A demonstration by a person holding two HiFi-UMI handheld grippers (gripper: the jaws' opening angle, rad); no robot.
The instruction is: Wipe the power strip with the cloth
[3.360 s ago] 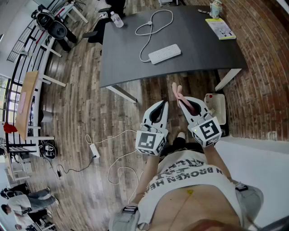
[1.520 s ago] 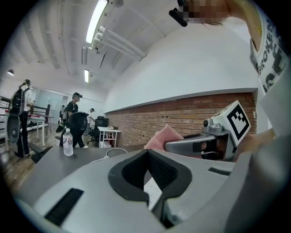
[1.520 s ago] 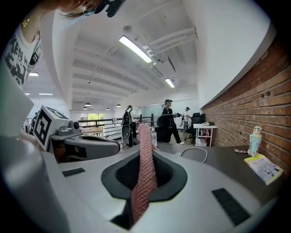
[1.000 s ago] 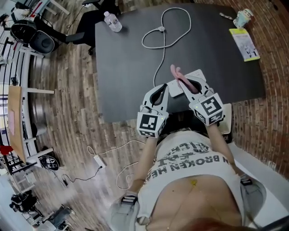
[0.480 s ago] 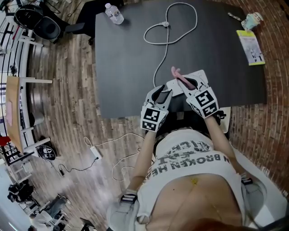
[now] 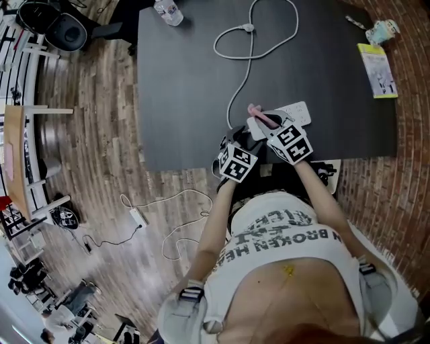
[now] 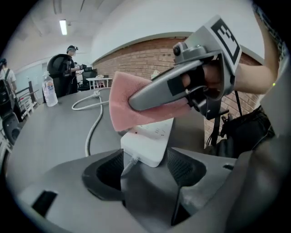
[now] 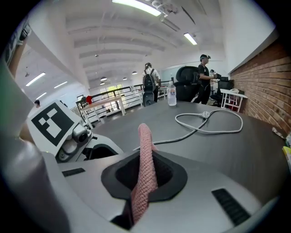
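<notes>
A white power strip point(image 6: 290, 113) lies near the front edge of the dark table point(image 6: 181, 101); its cord point(image 6: 250, 40) loops toward the far side. My left gripper point(image 6: 235, 140) is at the strip's near end. Its jaws are opening, with the strip's end point(image 7: 146, 142) and cord exit between the pads and not pressed. My left gripper point(image 7: 143, 166) holds nothing. My right gripper point(image 6: 261, 121) is shut on a pink cloth point(image 6: 257, 114) just above the strip. The cloth point(image 7: 132, 109) hangs over the strip, and it stands upright between the right gripper's point(image 8: 145, 175) jaws.
A water bottle point(image 6: 168, 10) stands at the table's far left corner; a yellow-green booklet point(image 6: 376, 70) and a small cup point(image 6: 384, 30) lie at the far right. A second strip with cable point(image 6: 138, 216) lies on the wood floor. A brick wall is at the right. People stand far behind.
Both grippers have come forward over the table's front edge to the power strip. The cloth now hangs right over the strip, and the left jaws stand around its near end.
</notes>
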